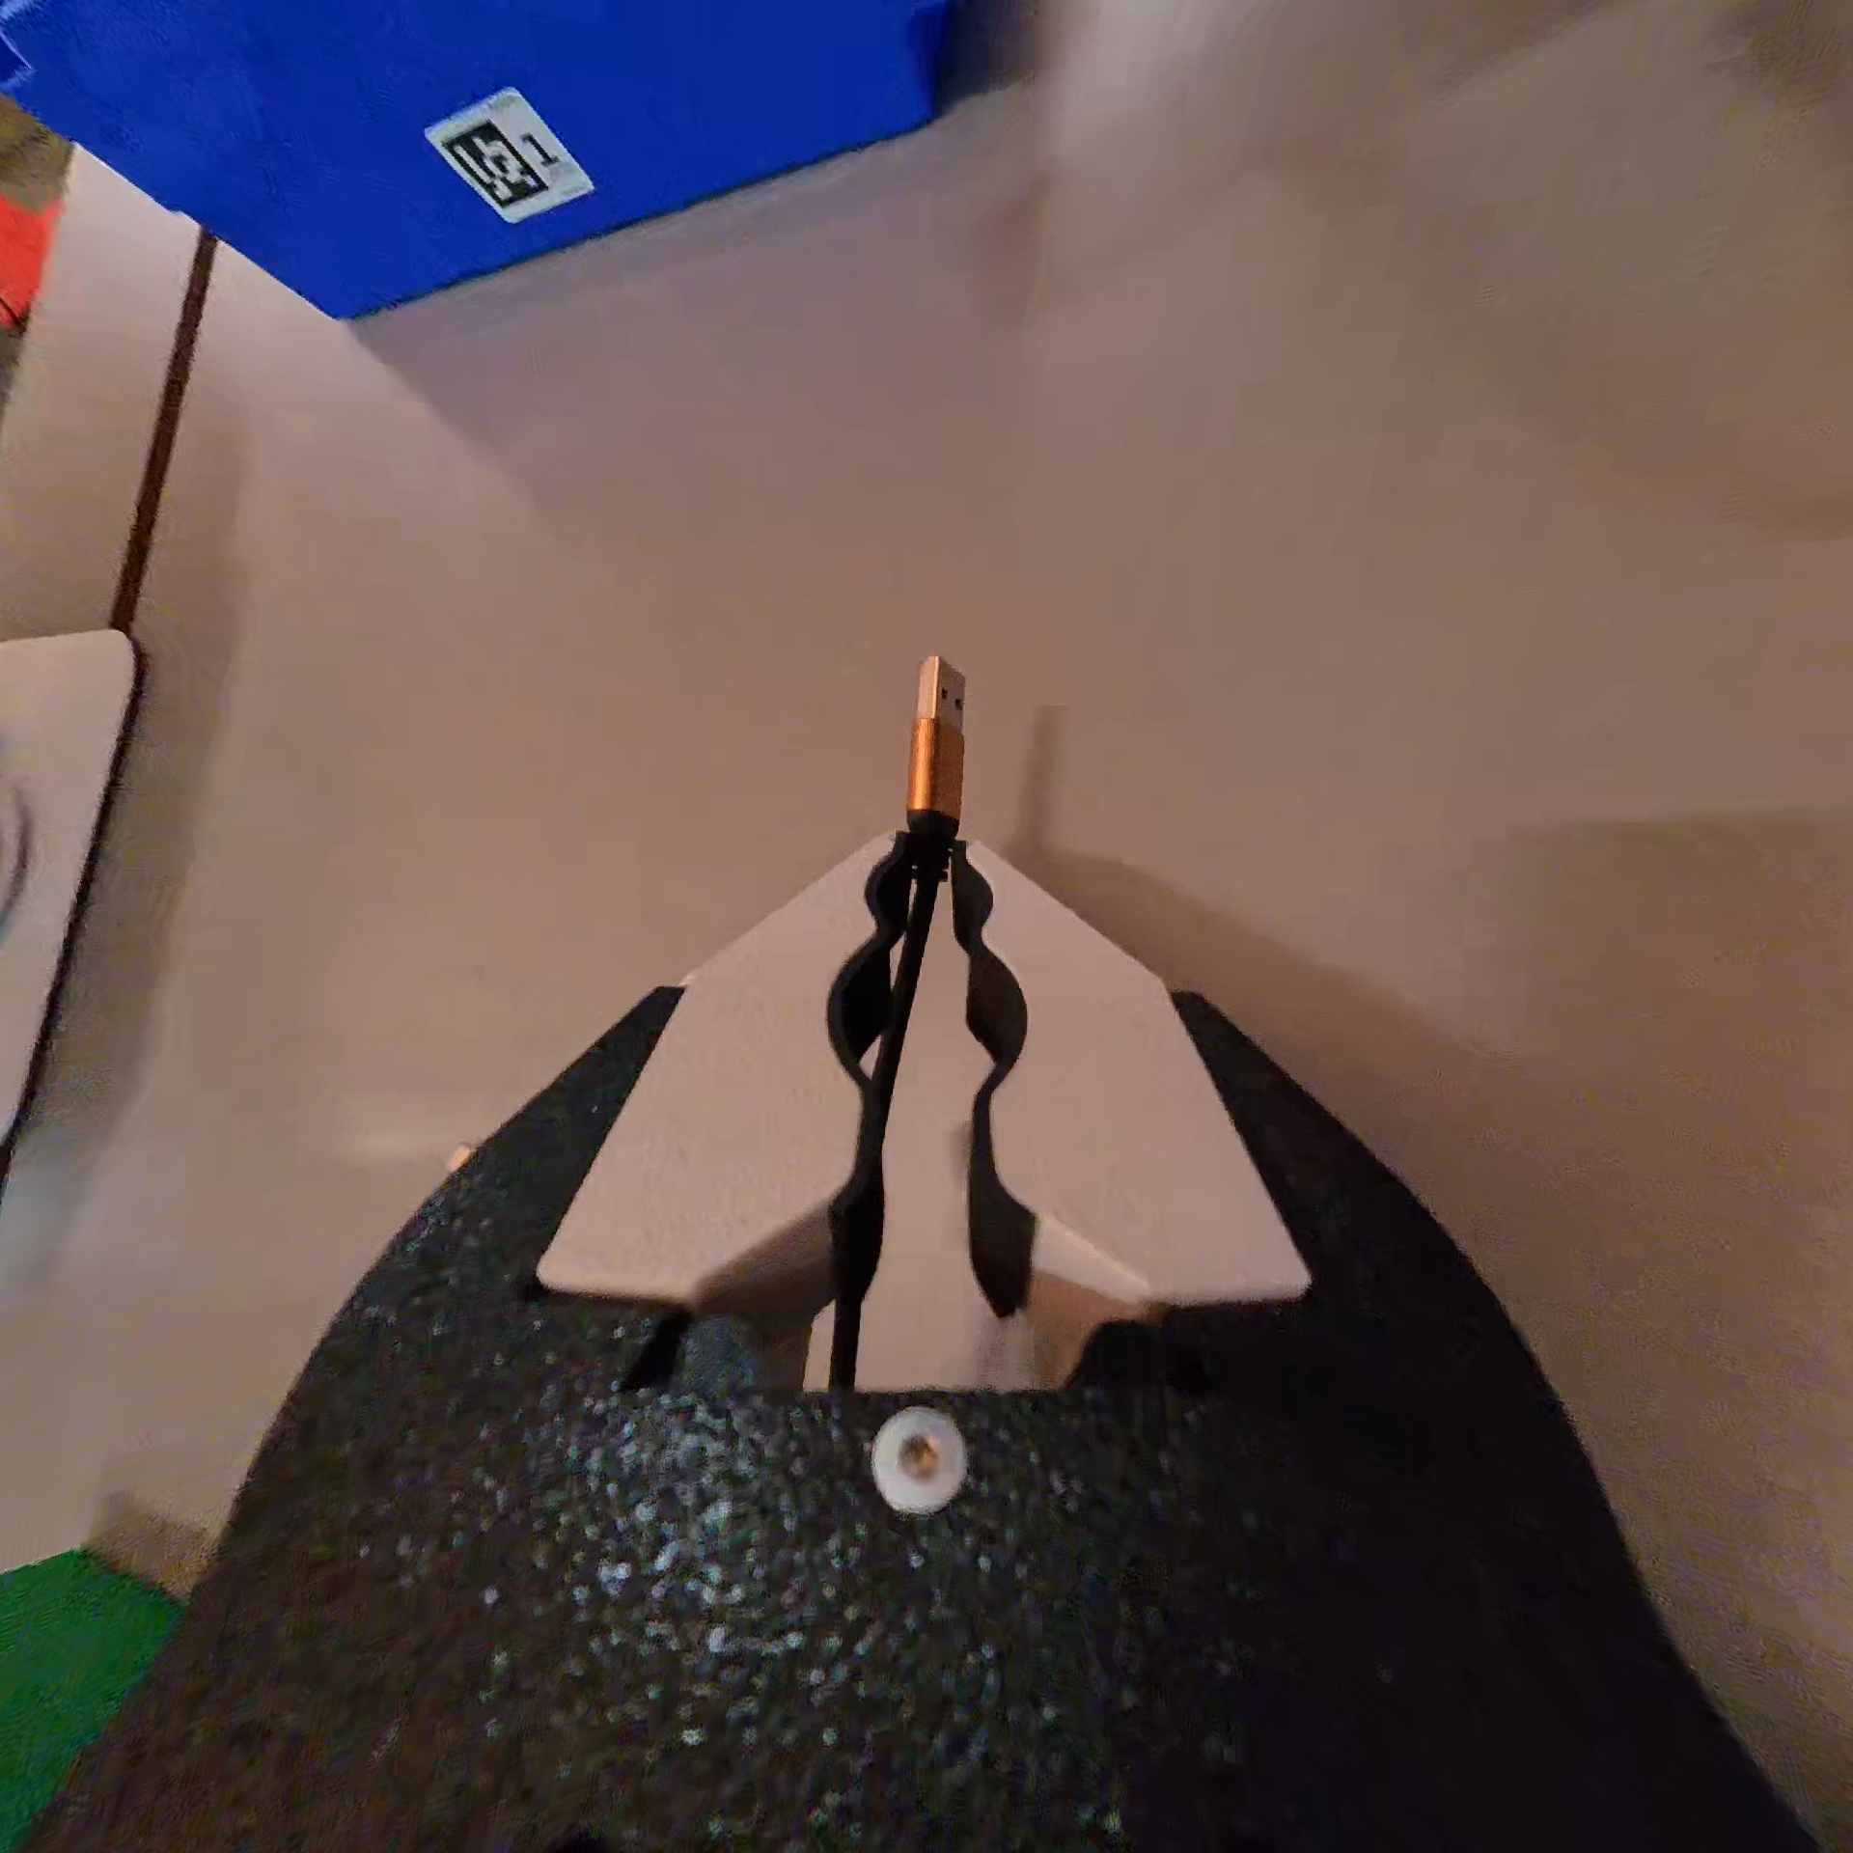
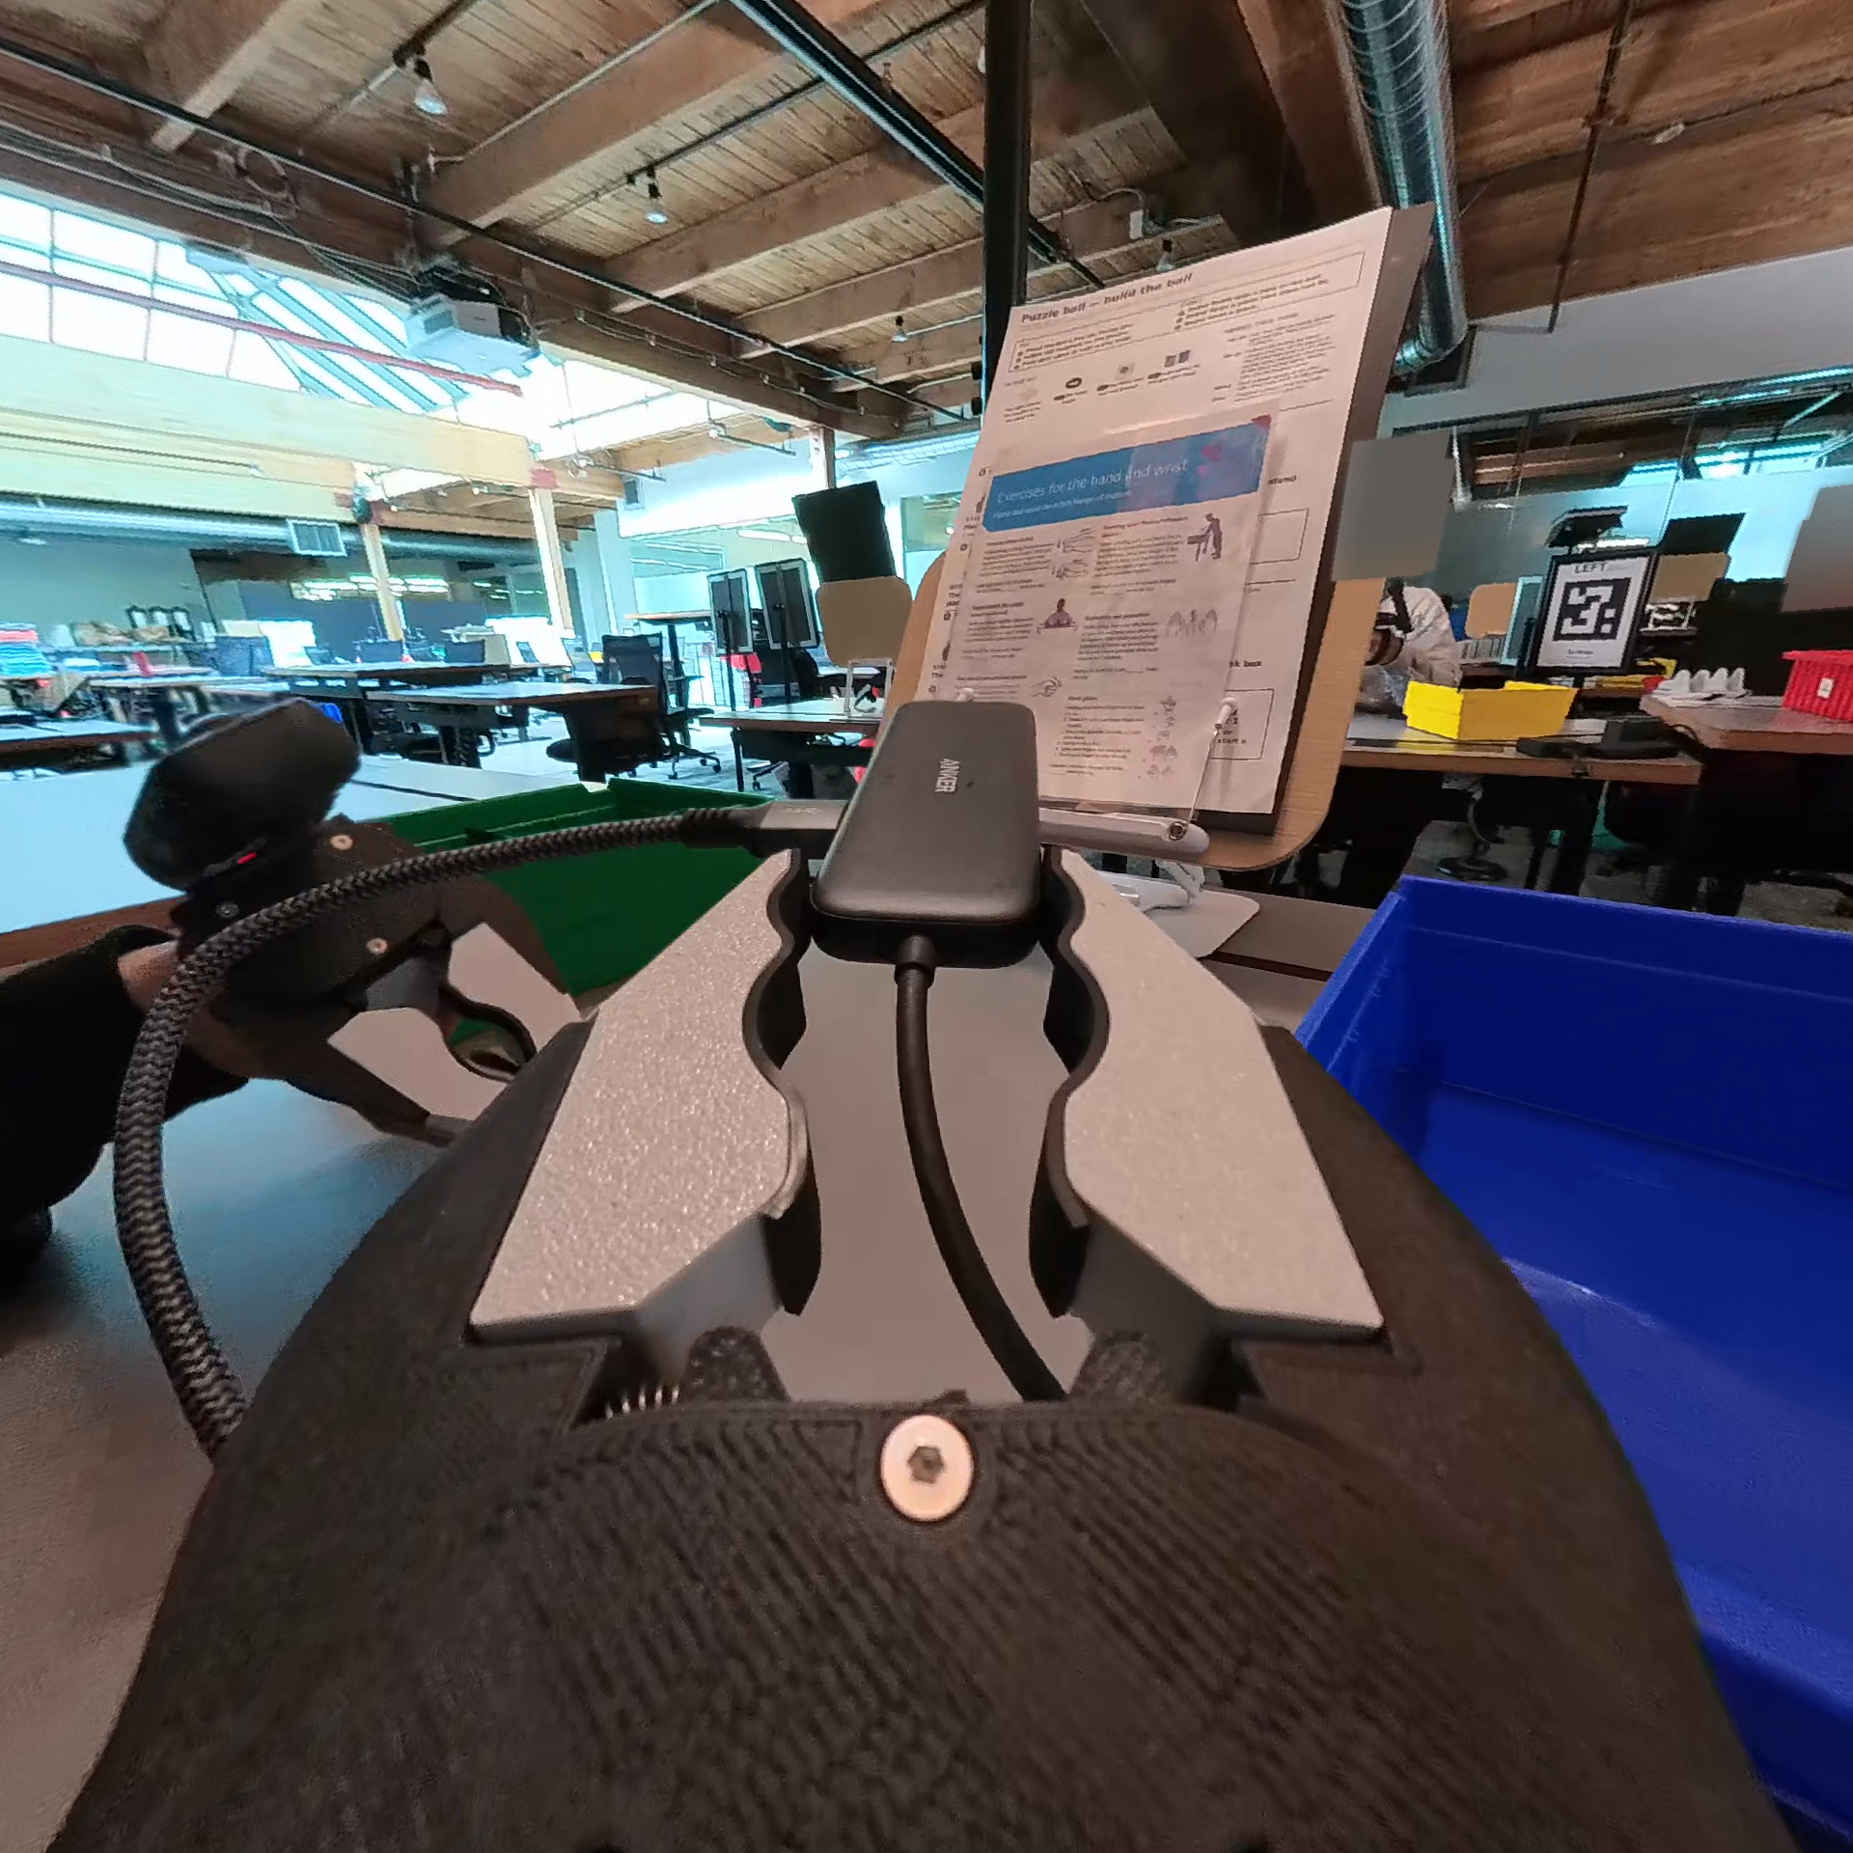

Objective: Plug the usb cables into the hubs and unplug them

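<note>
In the left wrist view my left gripper (image 1: 928, 837) is shut on a black cable just behind its orange USB plug (image 1: 938, 740). The plug's metal tip sticks out past the fingertips, above the bare tabletop. In the right wrist view my right gripper (image 2: 928, 902) is shut on a black USB hub (image 2: 933, 817) and holds it above the table. The hub's own black cable (image 2: 943, 1153) runs back between the fingers. A braided grey cable (image 2: 331, 902) is plugged into the hub's left side and loops down to the left. The left gripper (image 2: 431, 1118) shows far left, low over the table.
A blue bin (image 2: 1604, 1153) stands close on the right; it also shows at the top of the left wrist view (image 1: 481, 150). A green tray (image 2: 602, 872) lies behind. A stand with paper sheets (image 2: 1133, 562) rises behind the hub. A person's dark sleeve (image 2: 60, 1083) is at left.
</note>
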`<state>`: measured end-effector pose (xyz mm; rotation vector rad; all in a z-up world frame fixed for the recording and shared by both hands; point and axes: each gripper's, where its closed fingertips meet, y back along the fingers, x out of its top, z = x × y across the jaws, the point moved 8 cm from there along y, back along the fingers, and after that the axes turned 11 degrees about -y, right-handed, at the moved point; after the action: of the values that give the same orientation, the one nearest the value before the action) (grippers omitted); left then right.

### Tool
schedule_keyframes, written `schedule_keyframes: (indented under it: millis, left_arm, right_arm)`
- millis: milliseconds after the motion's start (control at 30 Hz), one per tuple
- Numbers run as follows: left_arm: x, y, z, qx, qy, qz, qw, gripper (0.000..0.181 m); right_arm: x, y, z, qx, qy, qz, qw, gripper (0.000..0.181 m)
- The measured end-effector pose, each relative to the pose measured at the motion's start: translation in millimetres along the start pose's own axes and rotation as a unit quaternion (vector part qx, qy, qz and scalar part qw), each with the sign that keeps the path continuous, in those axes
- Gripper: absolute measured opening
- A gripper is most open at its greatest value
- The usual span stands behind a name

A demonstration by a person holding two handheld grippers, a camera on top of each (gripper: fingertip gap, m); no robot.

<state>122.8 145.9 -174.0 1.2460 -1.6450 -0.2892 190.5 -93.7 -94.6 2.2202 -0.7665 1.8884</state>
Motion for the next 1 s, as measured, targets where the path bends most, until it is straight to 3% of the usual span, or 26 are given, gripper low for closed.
schedule_keyframes:
  millis: [200,500,600,767,900,1000]
  left_arm:
    - [-6.2,-10.2,12.2,-0.090,0.050,-0.006,0.995,0.007]
    - [-7.7,-15.5,11.9,-0.103,0.104,-0.003,0.989,0.026]
    - [-8.2,-17.9,11.6,-0.109,0.101,0.019,0.989,0.021]
    - [-2.9,-22.7,11.7,-0.093,0.089,0.016,0.992,0.012]
    - [0.0,-28.9,3.6,-0.049,0.151,-0.016,0.987,0.012]
    - [14.5,-15.1,-6.7,-0.024,0.230,0.046,0.972,0.012]
  right_arm:
    - [-2.6,-1.6,-0.3,0.002,0.002,-0.006,1.000,0.045]
    - [-2.2,-2.5,-4.5,0.007,0.011,-0.010,1.000,0.045]
    - [-3.7,-3.7,-5.4,0.009,0.010,-0.014,1.000,0.045]
    - [-6.6,-6.3,-4.3,-0.008,0.001,-0.024,1.000,0.045]
    - [-8.2,-7.8,-5.6,-0.011,-0.001,-0.027,1.000,0.045]
    - [-10.8,-9.9,-9.0,-0.004,0.002,-0.030,1.000,0.045]
